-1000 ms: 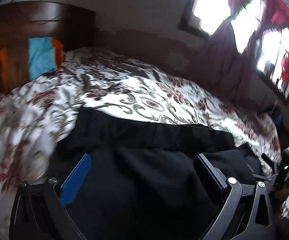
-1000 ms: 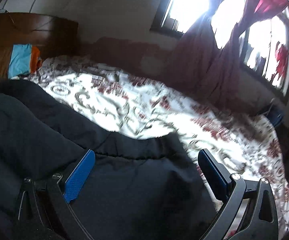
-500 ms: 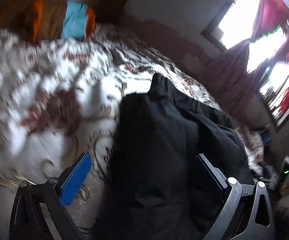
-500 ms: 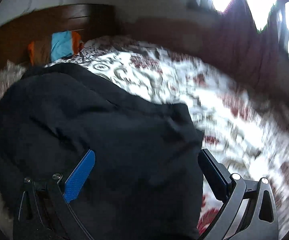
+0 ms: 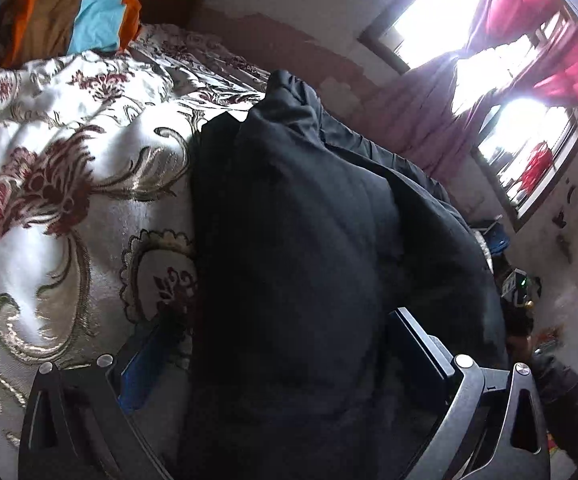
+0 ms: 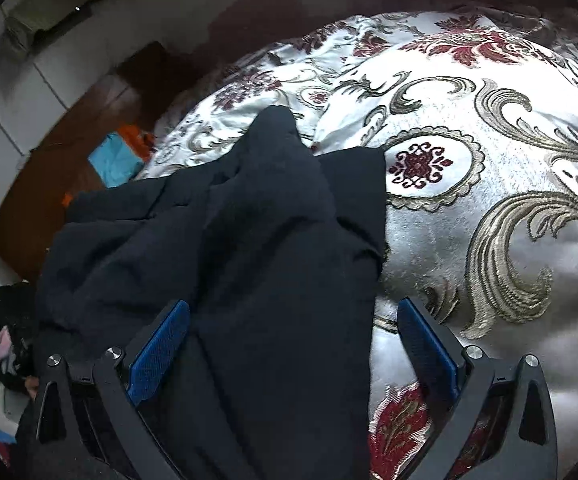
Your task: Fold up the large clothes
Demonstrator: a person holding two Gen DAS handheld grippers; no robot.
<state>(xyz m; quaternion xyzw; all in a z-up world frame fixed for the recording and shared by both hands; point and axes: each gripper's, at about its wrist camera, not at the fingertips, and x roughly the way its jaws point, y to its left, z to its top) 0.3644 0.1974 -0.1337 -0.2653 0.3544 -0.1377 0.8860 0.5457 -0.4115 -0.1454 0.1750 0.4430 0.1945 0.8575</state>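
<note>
Left wrist view: the large black fabric garment (image 5: 313,240) is seen bunched in a long heap on the bed's cream bedspread with dark red floral and gold scroll pattern (image 5: 61,184). The heap's long axis runs straight away from the left tongs (image 5: 285,356), from between the pads up to a peak near the far wall. The jaws are spread wide, the cloth lies between them, and neither pad is seen pressing it, so nothing is judged to be gripped. The left blue pad (image 5: 145,364) sits over the bedspread just beside the garment's left edge. A striped orange, brown and turquoise pillow (image 5: 69,16) lies well apart by the headboard.

Right wrist view: the same garment is seen spread ahead and to the left of the right tongs (image 6: 293,348), with its right edge falling between the pads. These jaws are also held wide, with cloth between but not clamped. Bare bedspread lies to the right. Both tongs are judged about equally near; the fold would be taken across the long axis.
</note>
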